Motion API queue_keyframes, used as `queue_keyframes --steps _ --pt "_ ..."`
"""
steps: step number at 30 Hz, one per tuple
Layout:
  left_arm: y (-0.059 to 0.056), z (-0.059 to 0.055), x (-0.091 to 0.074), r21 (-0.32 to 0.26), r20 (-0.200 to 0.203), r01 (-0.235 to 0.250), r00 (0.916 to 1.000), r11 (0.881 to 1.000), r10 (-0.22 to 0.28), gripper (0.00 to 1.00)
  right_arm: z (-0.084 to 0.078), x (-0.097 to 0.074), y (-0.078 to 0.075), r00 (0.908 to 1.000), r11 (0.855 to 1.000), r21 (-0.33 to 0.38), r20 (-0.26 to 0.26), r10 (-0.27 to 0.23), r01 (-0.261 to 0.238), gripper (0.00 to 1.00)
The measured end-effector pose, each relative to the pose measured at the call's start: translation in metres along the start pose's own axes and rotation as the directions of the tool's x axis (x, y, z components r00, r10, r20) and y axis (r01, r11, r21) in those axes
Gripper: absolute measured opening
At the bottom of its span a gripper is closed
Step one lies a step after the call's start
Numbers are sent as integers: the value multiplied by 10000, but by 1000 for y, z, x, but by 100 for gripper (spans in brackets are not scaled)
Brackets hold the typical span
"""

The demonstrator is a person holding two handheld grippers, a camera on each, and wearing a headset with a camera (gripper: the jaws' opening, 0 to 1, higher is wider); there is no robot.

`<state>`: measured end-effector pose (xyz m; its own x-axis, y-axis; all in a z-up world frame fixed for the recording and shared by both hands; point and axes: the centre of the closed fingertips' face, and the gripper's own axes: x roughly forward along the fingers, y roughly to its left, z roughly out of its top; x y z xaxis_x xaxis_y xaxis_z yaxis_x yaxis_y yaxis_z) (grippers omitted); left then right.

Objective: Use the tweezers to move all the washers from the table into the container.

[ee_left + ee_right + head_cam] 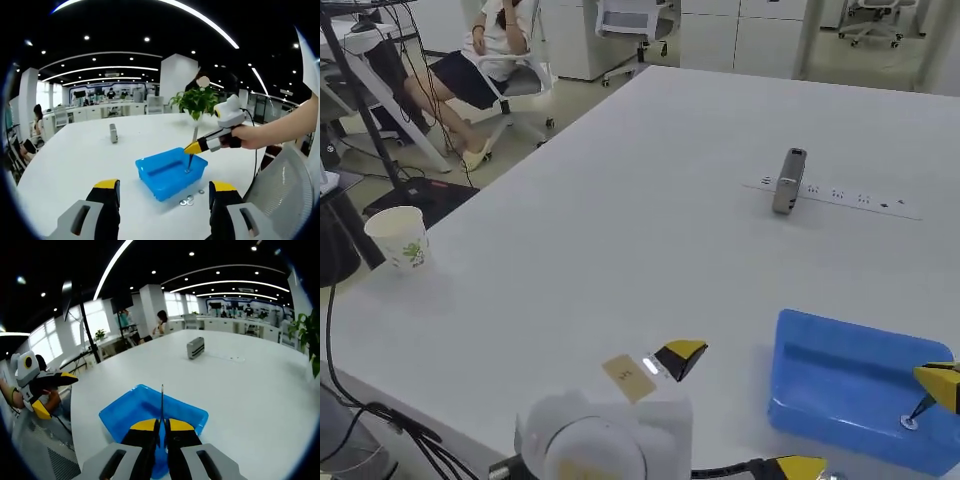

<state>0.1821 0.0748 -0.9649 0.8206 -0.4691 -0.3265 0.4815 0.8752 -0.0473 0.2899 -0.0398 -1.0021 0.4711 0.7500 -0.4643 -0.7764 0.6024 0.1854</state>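
Yellow-tipped left gripper [164,186], jaws held apart, is recorded at 6 o'clock of a blue rectangular plastic container [150,181]; small silver metal washers [187,201] are laid on the white table [75,160] at its 5 o'clock; thin metal tweezers [190,161], clamped by the right gripper [192,148], are pointed into it.

No legible text; paper cup [400,236] has a green print, unreadable; tan tag [629,378] on left gripper [740,412] carries a faint mark, too blurred; socket strip [850,197] shows tiny symbols, too small to read
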Motion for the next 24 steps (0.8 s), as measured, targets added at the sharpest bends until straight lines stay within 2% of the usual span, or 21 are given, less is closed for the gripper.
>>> queue_keyframes --steps 15,24 --pt "0 0 0 -21 -4 20 10000 10000 -20 73 18 -22 23 9962 9993 304 843 206 -232 3" --pt "-2 2 -1 -75 84 94 9999 9999 -93 73 12 -27 42 9953 9976 518 870 421 -468 3"
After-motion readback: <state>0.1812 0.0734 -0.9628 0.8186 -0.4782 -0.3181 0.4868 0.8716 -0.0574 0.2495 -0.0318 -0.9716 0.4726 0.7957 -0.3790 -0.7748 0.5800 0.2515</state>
